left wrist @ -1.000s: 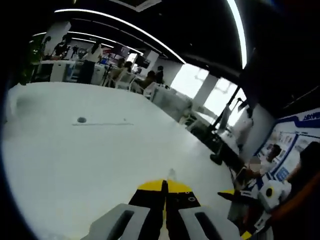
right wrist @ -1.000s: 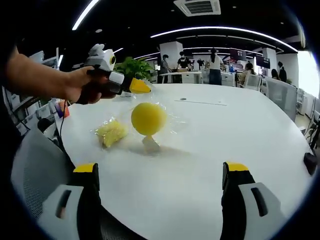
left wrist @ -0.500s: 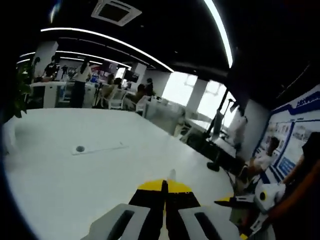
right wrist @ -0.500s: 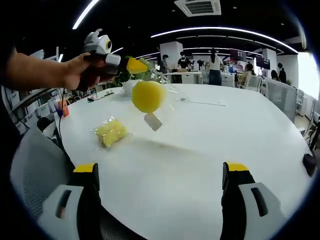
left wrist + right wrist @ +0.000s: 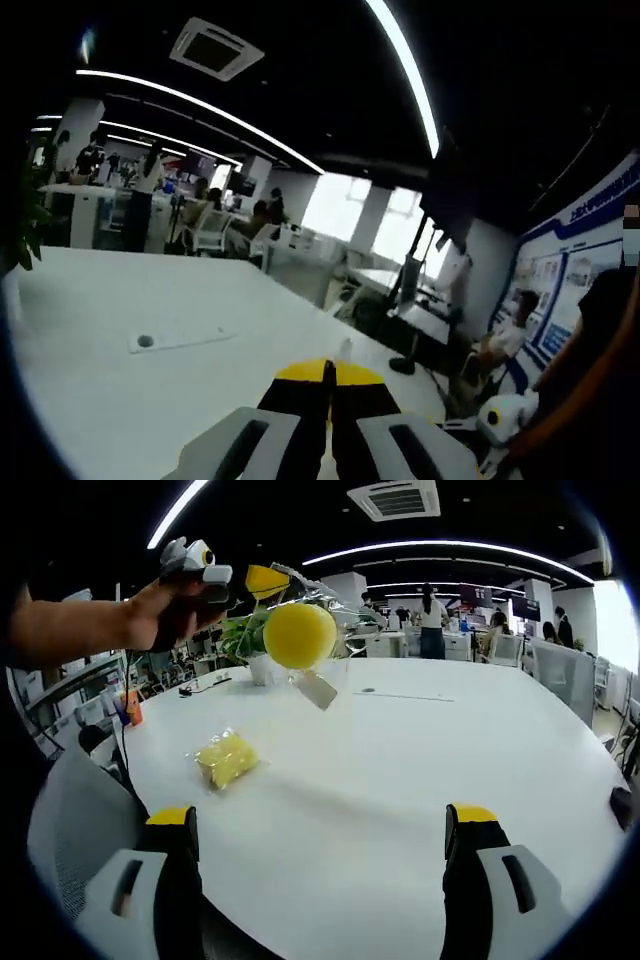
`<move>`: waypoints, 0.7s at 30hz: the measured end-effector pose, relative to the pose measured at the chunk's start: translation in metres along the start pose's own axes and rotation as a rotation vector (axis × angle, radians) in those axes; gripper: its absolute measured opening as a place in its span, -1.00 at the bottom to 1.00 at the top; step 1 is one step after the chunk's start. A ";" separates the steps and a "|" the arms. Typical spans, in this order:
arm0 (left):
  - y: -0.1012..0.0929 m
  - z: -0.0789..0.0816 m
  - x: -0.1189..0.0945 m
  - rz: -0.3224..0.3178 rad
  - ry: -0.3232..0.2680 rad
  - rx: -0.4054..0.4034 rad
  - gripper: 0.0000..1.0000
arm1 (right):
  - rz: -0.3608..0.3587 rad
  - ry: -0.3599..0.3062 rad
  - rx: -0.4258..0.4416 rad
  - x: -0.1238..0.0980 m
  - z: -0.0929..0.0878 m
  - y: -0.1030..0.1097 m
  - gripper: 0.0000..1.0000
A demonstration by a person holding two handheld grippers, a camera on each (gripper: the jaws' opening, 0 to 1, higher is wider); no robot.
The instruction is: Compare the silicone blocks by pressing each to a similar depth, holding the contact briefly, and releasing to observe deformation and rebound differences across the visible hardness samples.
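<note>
Your left gripper (image 5: 262, 581), seen in the right gripper view, hangs raised above the white table (image 5: 400, 780), its yellow-tipped jaws pinched together on the clear plastic bag (image 5: 318, 608) that carries a yellow silicone ball (image 5: 299, 635); a small tag (image 5: 317, 689) dangles below the ball, which is well clear of the tabletop. Your hand (image 5: 175, 605) grips the tool's handle. A second bagged yellow silicone block (image 5: 226, 759) lies flat on the table, below and to the left of the ball. Your right gripper (image 5: 318, 850) points across the table with its jaws spread wide and nothing between them. In the left gripper view, the jaw tips (image 5: 328, 372) meet with no gap.
</note>
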State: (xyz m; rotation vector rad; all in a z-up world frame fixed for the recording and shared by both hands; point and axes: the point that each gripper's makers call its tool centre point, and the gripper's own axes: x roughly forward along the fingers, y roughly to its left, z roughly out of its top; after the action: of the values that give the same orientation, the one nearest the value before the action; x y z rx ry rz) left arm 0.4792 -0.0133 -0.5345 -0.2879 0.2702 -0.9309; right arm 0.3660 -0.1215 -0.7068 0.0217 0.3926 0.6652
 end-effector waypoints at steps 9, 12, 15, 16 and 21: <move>-0.030 0.004 -0.014 -0.090 -0.005 0.001 -1.00 | 0.190 -0.130 0.066 -0.005 0.069 -0.004 0.90; -0.040 0.005 -0.016 -0.112 -0.008 0.008 -1.00 | 0.250 -0.174 0.072 -0.003 0.093 -0.002 0.91; -0.046 0.007 -0.018 -0.126 -0.019 0.001 -1.00 | 0.268 -0.206 0.047 -0.004 0.111 -0.006 0.93; -0.048 0.008 -0.019 -0.130 -0.020 0.001 -1.00 | 0.279 -0.203 0.033 -0.002 0.115 -0.005 0.93; -0.060 0.014 -0.023 -0.160 -0.030 0.003 -1.00 | 0.343 -0.221 -0.019 0.002 0.129 0.005 0.93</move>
State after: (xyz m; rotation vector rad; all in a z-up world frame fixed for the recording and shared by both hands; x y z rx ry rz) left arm 0.4264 -0.0266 -0.4982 -0.3244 0.2203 -1.0839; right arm 0.4114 -0.1029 -0.5875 0.1456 0.1693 0.9946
